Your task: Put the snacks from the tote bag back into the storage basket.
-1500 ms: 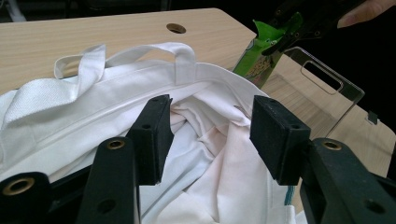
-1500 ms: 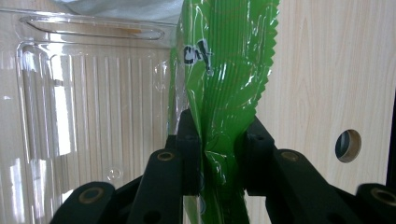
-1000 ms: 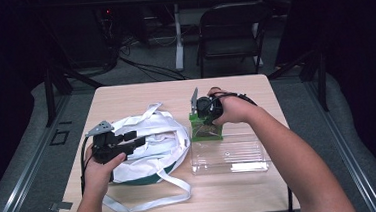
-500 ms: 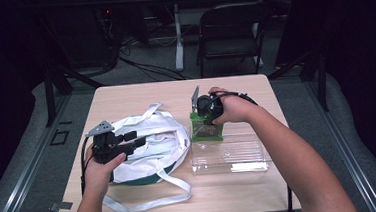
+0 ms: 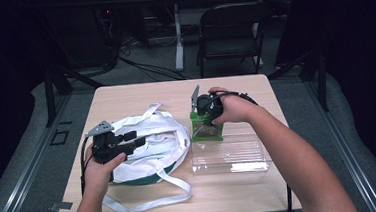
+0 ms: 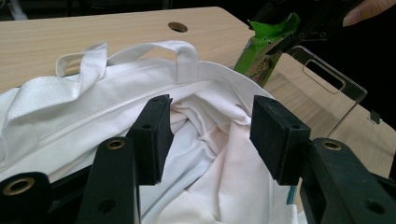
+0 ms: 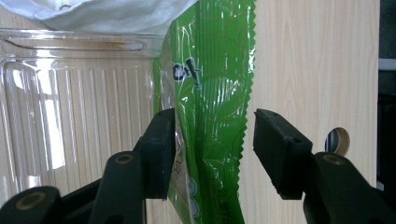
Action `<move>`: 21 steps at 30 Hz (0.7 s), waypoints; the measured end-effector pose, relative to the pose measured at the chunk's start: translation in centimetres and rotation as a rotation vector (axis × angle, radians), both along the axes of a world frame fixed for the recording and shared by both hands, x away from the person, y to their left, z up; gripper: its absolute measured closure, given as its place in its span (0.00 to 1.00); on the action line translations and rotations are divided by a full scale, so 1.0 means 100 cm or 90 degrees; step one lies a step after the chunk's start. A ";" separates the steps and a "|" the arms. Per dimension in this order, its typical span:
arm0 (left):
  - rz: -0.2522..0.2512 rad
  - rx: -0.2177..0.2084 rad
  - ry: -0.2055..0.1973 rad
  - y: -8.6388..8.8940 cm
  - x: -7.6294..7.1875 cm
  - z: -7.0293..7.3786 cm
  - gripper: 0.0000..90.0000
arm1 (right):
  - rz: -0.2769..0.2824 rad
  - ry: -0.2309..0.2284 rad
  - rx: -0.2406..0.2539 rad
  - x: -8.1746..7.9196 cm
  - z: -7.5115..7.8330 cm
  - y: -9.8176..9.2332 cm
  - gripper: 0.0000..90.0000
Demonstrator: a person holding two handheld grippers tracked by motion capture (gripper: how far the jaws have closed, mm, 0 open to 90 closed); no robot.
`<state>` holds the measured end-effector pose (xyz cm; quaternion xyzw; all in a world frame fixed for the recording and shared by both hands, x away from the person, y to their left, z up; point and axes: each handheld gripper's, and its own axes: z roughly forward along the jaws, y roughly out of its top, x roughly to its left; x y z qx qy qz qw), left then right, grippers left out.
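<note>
Green snack packet [image 7: 210, 93]: at the clear tray's [image 5: 229, 155] far-left corner, right of white tote bag [image 5: 150, 138], unmoved over the past second. Right gripper [image 7: 212, 140]: jaws wide, straddling packet, ungripped. Left gripper [image 6: 210, 135]: wide over bag mouth. Grasp pending.

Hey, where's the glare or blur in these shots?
High view: soft overall, dark surroundings, lit table. Right gripper view: bright glare on the clear tray and shiny green packet. Left gripper view: white bag sharp, near jaws slightly soft.
</note>
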<state>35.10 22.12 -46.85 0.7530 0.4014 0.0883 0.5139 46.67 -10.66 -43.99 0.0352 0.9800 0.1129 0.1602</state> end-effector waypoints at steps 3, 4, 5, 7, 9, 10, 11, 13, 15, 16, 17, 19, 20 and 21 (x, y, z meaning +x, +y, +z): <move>0.000 0.000 0.000 0.000 0.000 0.000 0.54 | -0.002 -0.001 0.002 0.000 0.001 0.000 0.53; 0.000 0.001 0.000 0.000 0.000 0.000 0.54 | -0.003 0.001 0.004 0.000 0.001 0.000 0.52; 0.000 0.001 0.000 0.000 0.000 0.000 0.54 | -0.003 0.002 0.004 0.000 0.001 0.000 0.52; 0.000 0.001 0.001 0.000 0.001 0.000 0.54 | -0.003 0.005 0.009 0.000 0.001 -0.001 0.51; 0.000 0.002 0.002 0.000 0.001 0.000 0.54 | -0.003 0.006 0.012 0.000 0.002 -0.001 0.50; 0.001 0.001 0.002 0.000 0.001 0.000 0.54 | -0.004 0.005 0.013 0.000 0.002 -0.001 0.50; 0.001 0.001 0.002 0.000 0.001 0.000 0.54 | -0.004 0.005 0.013 0.000 0.002 -0.001 0.50; 0.002 0.000 0.001 0.000 0.001 0.000 0.54 | -0.004 0.006 0.018 0.000 0.004 -0.001 0.49; 0.002 -0.001 0.001 0.000 0.001 0.000 0.54 | -0.003 0.006 0.019 0.000 0.004 -0.001 0.49; 0.002 0.000 0.001 0.000 0.001 0.000 0.54 | -0.005 0.009 0.023 -0.001 0.005 -0.001 0.49; 0.002 0.000 0.002 0.000 0.001 0.000 0.54 | -0.004 0.008 0.027 -0.001 0.005 -0.001 0.49; 0.002 0.001 0.001 0.000 0.001 0.000 0.54 | -0.005 0.008 0.030 -0.001 0.007 -0.001 0.49; 0.002 0.001 0.001 0.000 0.001 0.000 0.54 | -0.006 0.008 0.032 -0.001 0.007 -0.001 0.49; 0.002 0.000 0.001 0.000 0.001 0.000 0.54 | -0.007 0.009 0.035 -0.001 0.008 -0.002 0.49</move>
